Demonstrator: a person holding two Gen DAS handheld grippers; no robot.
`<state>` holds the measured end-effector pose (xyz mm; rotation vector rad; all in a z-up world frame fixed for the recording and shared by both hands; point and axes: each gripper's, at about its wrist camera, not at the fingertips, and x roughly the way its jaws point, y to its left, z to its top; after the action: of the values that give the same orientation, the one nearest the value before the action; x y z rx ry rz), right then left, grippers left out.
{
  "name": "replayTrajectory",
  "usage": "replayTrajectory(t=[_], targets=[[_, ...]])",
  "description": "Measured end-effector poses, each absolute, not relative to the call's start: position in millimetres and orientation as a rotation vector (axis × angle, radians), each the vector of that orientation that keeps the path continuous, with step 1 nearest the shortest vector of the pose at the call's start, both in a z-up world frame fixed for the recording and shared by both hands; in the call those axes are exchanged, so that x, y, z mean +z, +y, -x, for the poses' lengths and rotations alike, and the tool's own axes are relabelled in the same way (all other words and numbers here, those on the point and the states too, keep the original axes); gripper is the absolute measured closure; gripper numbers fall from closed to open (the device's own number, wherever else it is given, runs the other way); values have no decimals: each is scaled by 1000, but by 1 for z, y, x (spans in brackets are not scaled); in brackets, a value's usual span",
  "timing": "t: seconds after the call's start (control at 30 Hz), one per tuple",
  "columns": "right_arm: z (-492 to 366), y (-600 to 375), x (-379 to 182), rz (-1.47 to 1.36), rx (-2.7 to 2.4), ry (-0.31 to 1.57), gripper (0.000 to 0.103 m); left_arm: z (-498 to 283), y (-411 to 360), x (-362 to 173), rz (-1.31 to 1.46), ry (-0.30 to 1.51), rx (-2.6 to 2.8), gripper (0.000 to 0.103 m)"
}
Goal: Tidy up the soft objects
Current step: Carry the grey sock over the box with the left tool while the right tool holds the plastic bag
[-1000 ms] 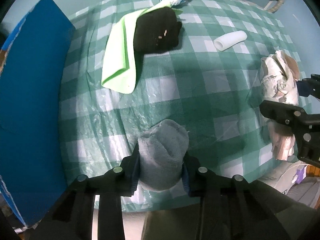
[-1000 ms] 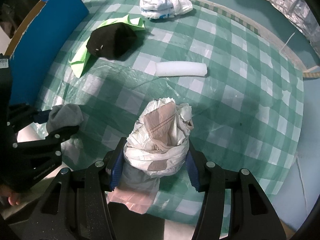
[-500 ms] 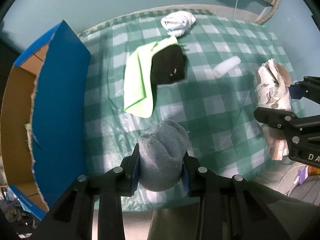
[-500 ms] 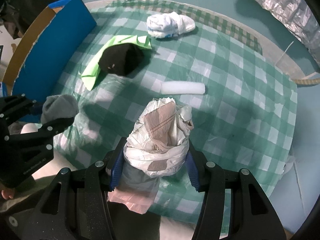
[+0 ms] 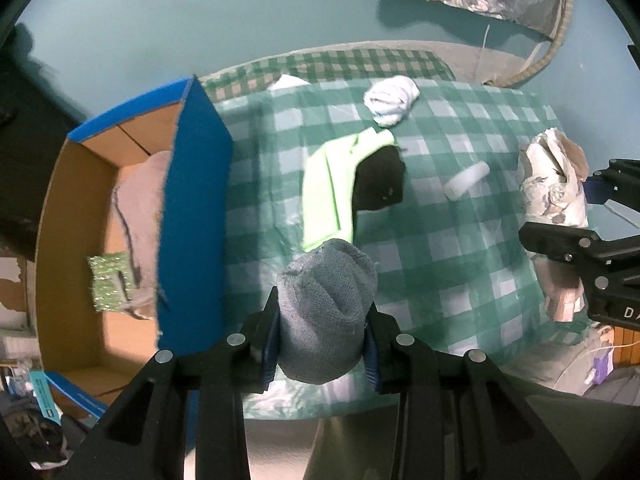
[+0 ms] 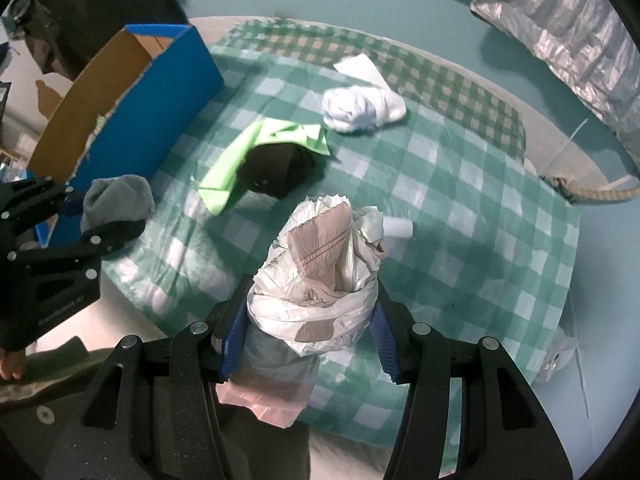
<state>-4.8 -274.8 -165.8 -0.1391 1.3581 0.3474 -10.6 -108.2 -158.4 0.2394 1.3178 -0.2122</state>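
We have lifted both hands up off the table (image 5: 460, 264) — left gripper (image 5: 322, 344) squeezing the grey sock (image 5: 326, 312), right gripper (image 6: 308, 332) squeezing the bag bundle (image 6: 320, 280) — so the box (image 5: 192, 216) comes next, we think.

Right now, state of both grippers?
left gripper: shut on grey sock.
right gripper: shut on white plastic bag bundle.
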Motion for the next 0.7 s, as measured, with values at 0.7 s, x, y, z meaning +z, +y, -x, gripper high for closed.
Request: replayTrajectory(t=[0.7], targets=[[-9,-235,-114,177,414,1288,49,5,-61,-106,-182,1242,-120,68]])
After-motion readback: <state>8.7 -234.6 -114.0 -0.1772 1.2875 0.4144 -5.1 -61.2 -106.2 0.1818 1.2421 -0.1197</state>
